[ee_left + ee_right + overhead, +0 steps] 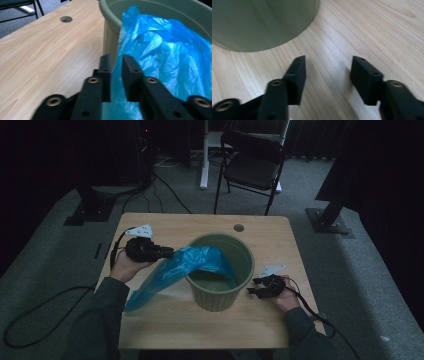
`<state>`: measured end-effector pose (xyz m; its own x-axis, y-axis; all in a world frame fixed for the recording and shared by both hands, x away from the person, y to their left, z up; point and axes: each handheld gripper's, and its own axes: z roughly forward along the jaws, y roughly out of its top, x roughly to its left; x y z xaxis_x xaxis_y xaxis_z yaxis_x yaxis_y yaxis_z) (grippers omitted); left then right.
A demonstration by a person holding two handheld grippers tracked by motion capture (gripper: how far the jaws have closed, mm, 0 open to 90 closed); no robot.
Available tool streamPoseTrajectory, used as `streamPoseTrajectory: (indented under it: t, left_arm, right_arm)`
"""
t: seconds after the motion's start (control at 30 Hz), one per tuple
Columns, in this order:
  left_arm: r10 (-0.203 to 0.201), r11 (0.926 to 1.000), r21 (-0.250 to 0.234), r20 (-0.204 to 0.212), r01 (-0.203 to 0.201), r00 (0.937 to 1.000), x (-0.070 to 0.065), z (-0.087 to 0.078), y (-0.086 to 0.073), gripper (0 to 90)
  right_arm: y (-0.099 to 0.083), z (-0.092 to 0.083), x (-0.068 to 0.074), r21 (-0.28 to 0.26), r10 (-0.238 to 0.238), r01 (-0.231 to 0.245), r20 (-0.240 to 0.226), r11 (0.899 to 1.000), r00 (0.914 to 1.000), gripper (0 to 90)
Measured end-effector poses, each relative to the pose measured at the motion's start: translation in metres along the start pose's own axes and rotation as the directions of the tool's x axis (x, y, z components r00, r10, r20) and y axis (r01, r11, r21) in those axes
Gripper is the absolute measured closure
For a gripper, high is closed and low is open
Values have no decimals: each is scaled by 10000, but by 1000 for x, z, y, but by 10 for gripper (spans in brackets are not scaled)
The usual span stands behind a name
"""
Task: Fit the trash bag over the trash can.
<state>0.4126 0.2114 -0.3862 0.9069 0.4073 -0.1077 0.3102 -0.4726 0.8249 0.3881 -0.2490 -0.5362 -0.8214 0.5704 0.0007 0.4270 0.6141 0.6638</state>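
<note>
left gripper (116, 75): jaws sitting close together, thin blue plastic bag (162, 50) running between them | bag: draping over the green bin (110, 17) rim | bin: standing on the wooden table (45, 57), round hole (66, 19) showing farther back

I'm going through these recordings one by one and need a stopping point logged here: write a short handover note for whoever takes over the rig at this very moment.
Left gripper: jaws nearly closed on a fold of the blue plastic bag, beside the bin's outer wall; a narrow gap shows between the pads.
Right gripper: open, nothing between its jaws, low over the table at the bin's right side.
Green bin: upright at the table's middle.
Done: one end of the bag is draped over the near-left rim and hangs inside.
Left: the rest of the bag trails across the table toward the left forearm; it probably has to be opened and fitted around the rim.
</note>
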Motion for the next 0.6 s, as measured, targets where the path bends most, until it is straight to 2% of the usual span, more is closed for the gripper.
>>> streamPoseTrajectory:
  t: [0.07, 0.17, 0.2, 0.23, 0.43, 0.6]
  left_arm:
    - [154, 9999, 2, -2, -154, 9999, -4, 2, 4, 874]
    - [293, 9996, -4, 36, -293, 9996, -6, 2, 7, 900]
    - [538, 9985, 17, 13, -538, 9986, -11, 3, 12, 900]
    - [605, 9982, 14, -13, -605, 9982, -13, 3, 14, 900]
    - [768, 9969, -181, -64, -769, 9970, -18, 2, 24, 900]
    - [833, 9961, -295, 16, -832, 9965, -20, 2, 32, 900]
  right_arm:
    - [2, -2, 3, 181, -162, 162, 21, 9997, 9999, 588]
    - [4, -5, 5, 111, -218, 218, -35, 9997, 9998, 618]
    - [11, -12, 9, -184, -401, 400, -44, 9990, 9992, 637]
    - [12, -15, 11, -280, -424, 423, -53, 9987, 9991, 643]
    - [19, -29, 15, -658, -617, 619, 62, 9959, 9981, 679]
    - [25, -44, 13, -1097, -402, 418, 168, 9931, 9991, 706]
